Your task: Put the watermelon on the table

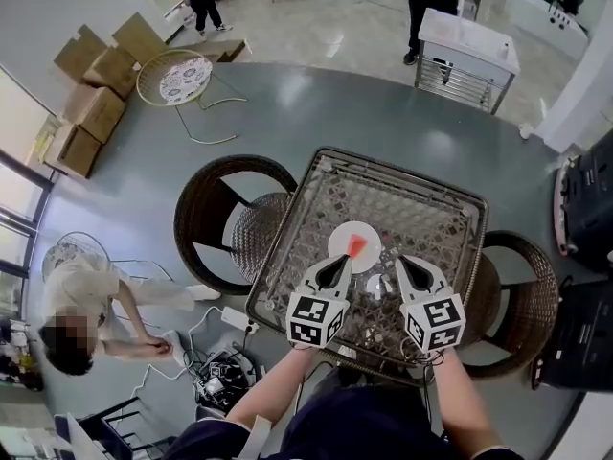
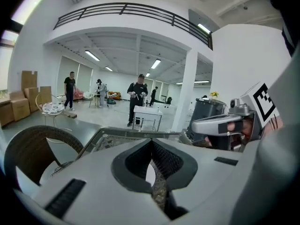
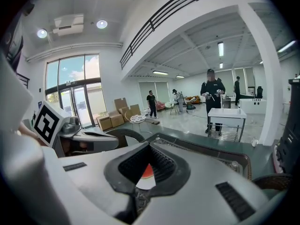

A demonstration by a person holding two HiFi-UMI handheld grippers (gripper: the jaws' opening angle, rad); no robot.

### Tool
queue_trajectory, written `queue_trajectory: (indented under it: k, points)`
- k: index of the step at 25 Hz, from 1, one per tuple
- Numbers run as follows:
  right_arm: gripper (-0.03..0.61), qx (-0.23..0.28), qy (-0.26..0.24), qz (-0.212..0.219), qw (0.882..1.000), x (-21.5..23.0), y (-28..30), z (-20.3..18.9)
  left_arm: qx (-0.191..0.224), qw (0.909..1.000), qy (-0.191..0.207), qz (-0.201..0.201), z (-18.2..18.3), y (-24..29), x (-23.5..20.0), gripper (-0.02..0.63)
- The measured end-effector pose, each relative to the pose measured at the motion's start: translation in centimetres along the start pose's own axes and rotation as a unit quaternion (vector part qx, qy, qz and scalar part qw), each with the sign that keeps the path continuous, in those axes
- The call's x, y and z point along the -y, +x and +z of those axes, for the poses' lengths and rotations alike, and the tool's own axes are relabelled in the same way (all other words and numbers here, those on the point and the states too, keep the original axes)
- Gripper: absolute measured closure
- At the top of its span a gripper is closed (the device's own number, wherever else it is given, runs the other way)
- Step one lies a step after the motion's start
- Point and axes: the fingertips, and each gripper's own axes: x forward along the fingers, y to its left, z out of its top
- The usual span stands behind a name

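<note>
A red watermelon slice (image 1: 355,245) lies on a white plate (image 1: 341,251) near the middle of the glass-topped wicker table (image 1: 402,209). My left gripper (image 1: 342,263) hovers just in front of the plate's left side, jaws shut with nothing between them. My right gripper (image 1: 402,262) hangs to the right of the plate, jaws also together and empty. In the right gripper view the watermelon slice (image 3: 147,171) and plate (image 3: 146,182) show through the hollow behind the closed tips of the right gripper (image 3: 149,146). In the left gripper view the tips of the left gripper (image 2: 151,142) meet over the table.
Wicker chairs stand at the table's left (image 1: 230,218) and right (image 1: 522,305). A person crouches over cables (image 1: 220,372) on the floor at lower left. Cardboard boxes (image 1: 91,94), a small round table (image 1: 174,77) and a white cart (image 1: 466,56) stand farther off, with people beyond.
</note>
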Motion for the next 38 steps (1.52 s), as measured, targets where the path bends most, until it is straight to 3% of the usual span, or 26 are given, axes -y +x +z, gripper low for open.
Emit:
queue_trajectory:
  k: [13,23,38]
  points:
    - [0.577,0.066,-0.002,0.016,0.998,-3.2,-2.4,3.9,0.055,0.9960,0.018,-0.069,5.1,-3.9,5.6,0.607]
    - [0.575,0.096,-0.017,0.033,0.995,-4.9,-3.2,6.7,0.071,0.9937,0.006,-0.086,6.6,-5.0,6.1,0.607]
    - [0.575,0.109,-0.016,0.034,0.993,-5.4,-3.7,7.3,0.070,0.9928,-0.005,-0.097,6.3,-5.6,6.4,0.607]
